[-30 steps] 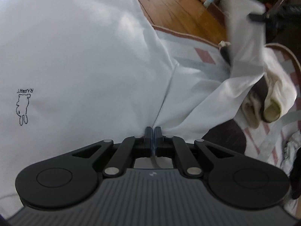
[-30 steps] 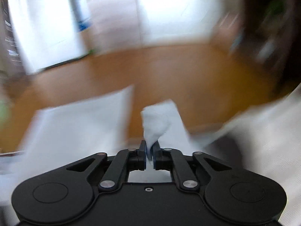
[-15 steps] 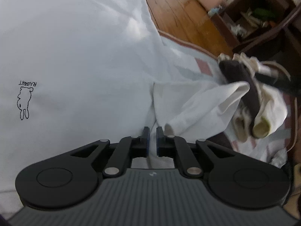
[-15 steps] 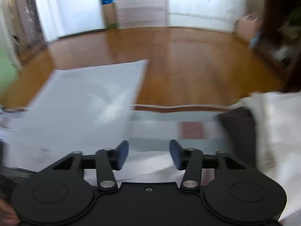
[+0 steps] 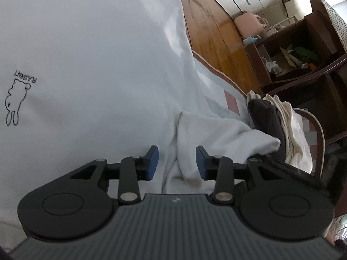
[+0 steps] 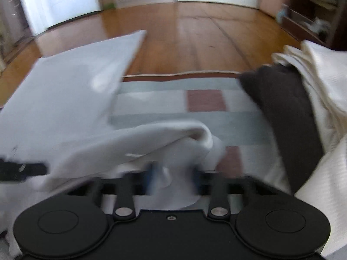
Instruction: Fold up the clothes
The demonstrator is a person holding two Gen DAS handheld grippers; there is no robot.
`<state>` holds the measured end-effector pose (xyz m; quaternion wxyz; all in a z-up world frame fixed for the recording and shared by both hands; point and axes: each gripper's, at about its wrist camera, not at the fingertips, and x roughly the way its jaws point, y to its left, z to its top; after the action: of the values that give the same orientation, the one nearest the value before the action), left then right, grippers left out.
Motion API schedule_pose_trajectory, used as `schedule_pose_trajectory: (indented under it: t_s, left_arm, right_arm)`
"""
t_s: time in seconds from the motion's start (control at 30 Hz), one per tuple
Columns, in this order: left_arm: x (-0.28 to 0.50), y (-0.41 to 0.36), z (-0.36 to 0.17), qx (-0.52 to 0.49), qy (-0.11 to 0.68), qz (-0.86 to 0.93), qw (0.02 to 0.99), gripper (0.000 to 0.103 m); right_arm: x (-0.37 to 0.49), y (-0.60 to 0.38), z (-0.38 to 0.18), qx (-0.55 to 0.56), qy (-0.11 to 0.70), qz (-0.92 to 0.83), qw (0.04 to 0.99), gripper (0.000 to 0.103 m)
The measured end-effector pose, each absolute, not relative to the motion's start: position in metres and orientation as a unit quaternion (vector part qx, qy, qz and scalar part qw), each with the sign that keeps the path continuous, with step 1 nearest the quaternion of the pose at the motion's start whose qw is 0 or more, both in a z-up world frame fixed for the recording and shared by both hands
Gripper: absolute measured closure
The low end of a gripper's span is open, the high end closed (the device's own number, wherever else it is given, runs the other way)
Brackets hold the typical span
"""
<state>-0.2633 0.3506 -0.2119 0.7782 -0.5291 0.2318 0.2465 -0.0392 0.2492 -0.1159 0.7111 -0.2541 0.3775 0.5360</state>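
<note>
Fabric of a white T-shirt (image 5: 91,49) fills the left portion of the left wrist view, spread flat, with a small black rabbit outline and the word "RABBIT" (image 5: 18,97) printed near its left edge. The left gripper (image 5: 176,162) sits low over the shirt with its jaws parted; the blue pads (image 5: 153,162) stand clear on both sides of a bunched white sleeve (image 5: 216,138), which lies crumpled between and beyond them, and nothing is clamped. To the right of the sleeve, a pile of dark and cream clothes (image 5: 279,125) rests on a checked rug (image 5: 229,101), with wooden floor (image 5: 208,30) and a dark wooden shelf unit (image 5: 303,65) behind. In the right wrist view, which is motion-blurred, the shirt (image 6: 71,82) lies at left, and its sleeve (image 6: 169,138) is folded over toward the camera, draping down between the jaws of the right gripper (image 6: 173,177). The jaws appear set apart with cloth in the gap; whether the pads press on it cannot be told. The rug (image 6: 206,101) lies centre, and the pile of clothes (image 6: 303,108) at right.
</note>
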Motion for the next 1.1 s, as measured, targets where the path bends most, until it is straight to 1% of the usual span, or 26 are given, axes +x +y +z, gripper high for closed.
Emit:
schedule_pose_trajectory:
  t_s: [0.17, 0.2, 0.23, 0.33, 0.4, 0.43, 0.47, 0.53, 0.57, 0.6, 0.63, 0.67, 0.7, 0.73, 0.77, 0.87, 0.97, 1.1]
  left_arm:
    - [-0.269, 0.358, -0.213, -0.544, 0.216, 0.250, 0.771, 0.065]
    - [-0.269, 0.358, -0.214, -0.546, 0.215, 0.248, 0.771, 0.062]
    - [-0.268, 0.358, -0.215, -0.548, 0.214, 0.245, 0.771, 0.061]
    - [-0.262, 0.355, -0.217, -0.552, 0.214, 0.229, 0.773, 0.061]
    - [-0.257, 0.351, -0.217, -0.547, 0.215, 0.224, 0.778, 0.055]
    - [-0.254, 0.349, -0.216, -0.542, 0.216, 0.223, 0.781, 0.054]
    - [-0.253, 0.347, -0.215, -0.535, 0.219, 0.222, 0.785, 0.054]
    - [-0.248, 0.342, -0.211, -0.503, 0.238, 0.227, 0.800, 0.062]
    - [-0.245, 0.340, -0.209, -0.483, 0.250, 0.230, 0.807, 0.086]
    - [-0.242, 0.337, -0.207, -0.463, 0.262, 0.233, 0.814, 0.093]
    - [-0.240, 0.335, -0.204, -0.446, 0.271, 0.235, 0.820, 0.093]
    - [-0.239, 0.333, -0.202, -0.434, 0.276, 0.238, 0.824, 0.094]
    - [-0.237, 0.330, -0.200, -0.422, 0.280, 0.240, 0.828, 0.094]
    - [-0.236, 0.329, -0.198, -0.412, 0.284, 0.242, 0.831, 0.094]
    - [-0.236, 0.328, -0.197, -0.404, 0.287, 0.243, 0.834, 0.094]
    - [-0.238, 0.328, -0.194, -0.392, 0.290, 0.244, 0.838, 0.094]
    - [-0.242, 0.331, -0.195, -0.405, 0.284, 0.242, 0.835, 0.094]
    - [-0.248, 0.337, -0.202, -0.443, 0.271, 0.233, 0.822, 0.094]
  right_arm:
    - [-0.087, 0.224, -0.118, -0.337, 0.323, 0.553, 0.690, 0.093]
    - [-0.097, 0.219, -0.118, -0.353, 0.312, 0.556, 0.685, 0.093]
    - [-0.105, 0.214, -0.119, -0.366, 0.303, 0.559, 0.680, 0.093]
    - [-0.100, 0.208, -0.114, -0.344, 0.328, 0.568, 0.672, 0.092]
    - [-0.100, 0.207, -0.109, -0.336, 0.342, 0.591, 0.649, 0.093]
    - [-0.102, 0.207, -0.105, -0.333, 0.348, 0.608, 0.631, 0.093]
    - [-0.105, 0.207, -0.101, -0.331, 0.357, 0.627, 0.609, 0.096]
    - [-0.111, 0.208, -0.086, -0.322, 0.356, 0.654, 0.584, 0.095]
    - [-0.113, 0.209, -0.076, -0.314, 0.349, 0.665, 0.581, 0.094]
    - [-0.110, 0.212, -0.063, -0.295, 0.341, 0.674, 0.585, 0.092]
    - [-0.107, 0.216, -0.051, -0.277, 0.333, 0.682, 0.589, 0.089]
    - [-0.100, 0.224, -0.039, -0.256, 0.327, 0.689, 0.593, 0.077]
    - [-0.092, 0.232, -0.028, -0.237, 0.321, 0.695, 0.598, 0.063]
    - [-0.085, 0.243, -0.020, -0.227, 0.319, 0.695, 0.603, 0.058]
    - [-0.077, 0.255, -0.013, -0.221, 0.317, 0.695, 0.606, 0.056]
    - [-0.062, 0.298, -0.017, -0.273, 0.315, 0.685, 0.597, 0.056]
    - [-0.073, 0.332, -0.039, -0.374, 0.302, 0.688, 0.544, 0.056]
    - [-0.120, 0.348, -0.065, -0.483, 0.234, 0.714, 0.449, 0.057]
